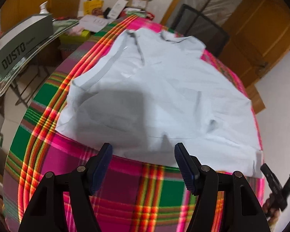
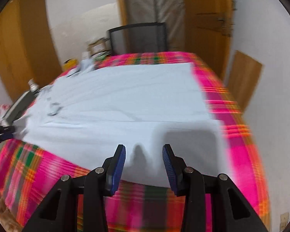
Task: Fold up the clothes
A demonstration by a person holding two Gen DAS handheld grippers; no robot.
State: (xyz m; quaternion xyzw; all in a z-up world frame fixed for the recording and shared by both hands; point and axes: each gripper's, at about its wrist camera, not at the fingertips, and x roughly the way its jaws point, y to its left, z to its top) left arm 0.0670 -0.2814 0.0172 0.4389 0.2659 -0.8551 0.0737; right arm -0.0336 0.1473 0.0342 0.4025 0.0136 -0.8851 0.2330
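My left gripper (image 1: 143, 166) and right gripper (image 2: 144, 164) both hang released, jaws apart, over the near hem of the pale blue shirt (image 1: 154, 89). It lies flat on the plaid cloth (image 1: 125, 193), collar far; beyond stands a black chair (image 2: 139, 36).

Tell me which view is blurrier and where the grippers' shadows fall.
Right wrist view: blurrier, the plaid cloth smeared; the right gripper shadows the shirt near its hem. Left wrist view: sharper; the left gripper casts a broad shadow on the shirt's lower part.
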